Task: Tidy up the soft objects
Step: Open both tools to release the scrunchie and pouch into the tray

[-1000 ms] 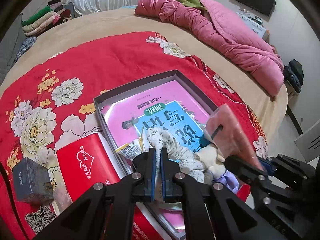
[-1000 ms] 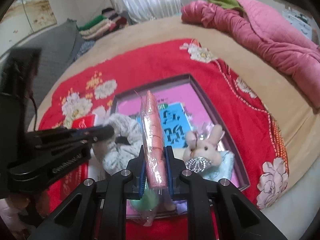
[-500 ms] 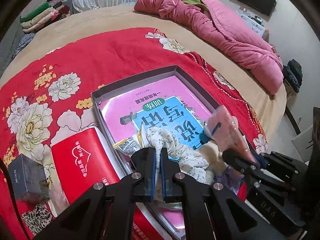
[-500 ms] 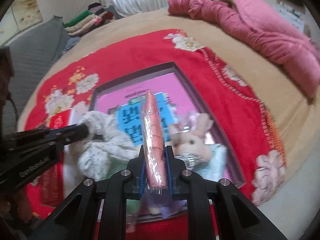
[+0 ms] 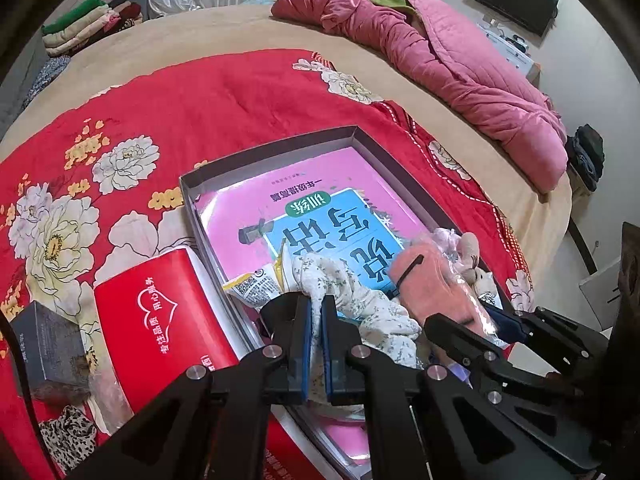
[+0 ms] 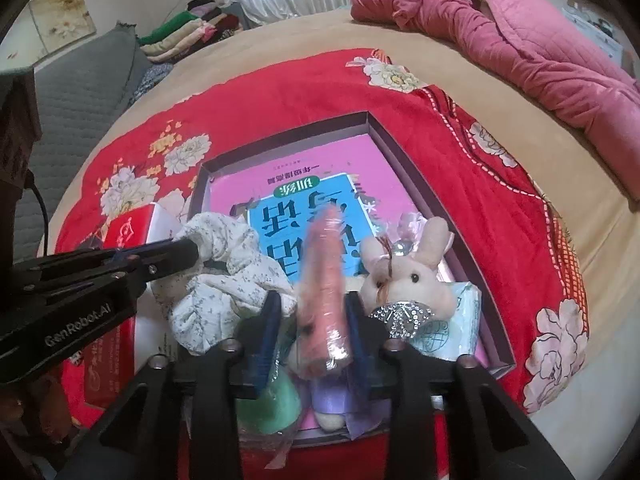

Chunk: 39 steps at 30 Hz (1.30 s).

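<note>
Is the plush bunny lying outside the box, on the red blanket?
No. In the right wrist view the plush bunny sits inside the box, near its right wall, on top of the pink book.

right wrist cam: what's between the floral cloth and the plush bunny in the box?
The pink wrapped item, standing between the right gripper jaws, which are opening around it. The floral cloth sits left of it, the plush bunny right. Right wrist view shows this.
</note>
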Motion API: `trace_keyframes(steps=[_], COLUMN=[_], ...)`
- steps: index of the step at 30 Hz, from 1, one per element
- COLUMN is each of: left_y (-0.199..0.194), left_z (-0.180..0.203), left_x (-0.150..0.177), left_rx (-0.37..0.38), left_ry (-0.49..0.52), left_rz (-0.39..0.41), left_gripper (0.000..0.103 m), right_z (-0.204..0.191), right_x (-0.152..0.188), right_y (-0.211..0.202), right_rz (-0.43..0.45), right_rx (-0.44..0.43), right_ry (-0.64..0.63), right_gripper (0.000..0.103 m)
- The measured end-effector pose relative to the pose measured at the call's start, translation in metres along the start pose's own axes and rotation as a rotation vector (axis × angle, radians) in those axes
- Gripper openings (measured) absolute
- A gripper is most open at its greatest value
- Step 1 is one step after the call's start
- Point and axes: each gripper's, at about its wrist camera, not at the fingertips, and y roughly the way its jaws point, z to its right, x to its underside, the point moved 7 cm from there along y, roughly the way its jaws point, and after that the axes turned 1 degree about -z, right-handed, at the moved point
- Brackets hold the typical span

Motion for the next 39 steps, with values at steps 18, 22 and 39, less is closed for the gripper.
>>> trace_keyframes(steps=[18,22,39], left_y=[-0.003,-0.007,-0.025], left_z=[0.004,0.004,0.006], left_x=[0.002,0.002,0.001], left_rx=[0.012,0.016,0.017], left_ry=[0.004,0.003,0.012], left_rz=[-0.001,0.007,0.037], left_gripper=[0.006,0.008,0.036], right_z=[0.012,0.012,0.014], right_x=[-0.004,-0.004,-0.01], right_y=[-0.024,-0.029,-0.043], right_rz=[0.049,0.055,0.082], right_rx=[0.035,0.047,0.067], right_ry=[0.018,0.016,0.061], right_gripper=[0.035,0.036,0.052])
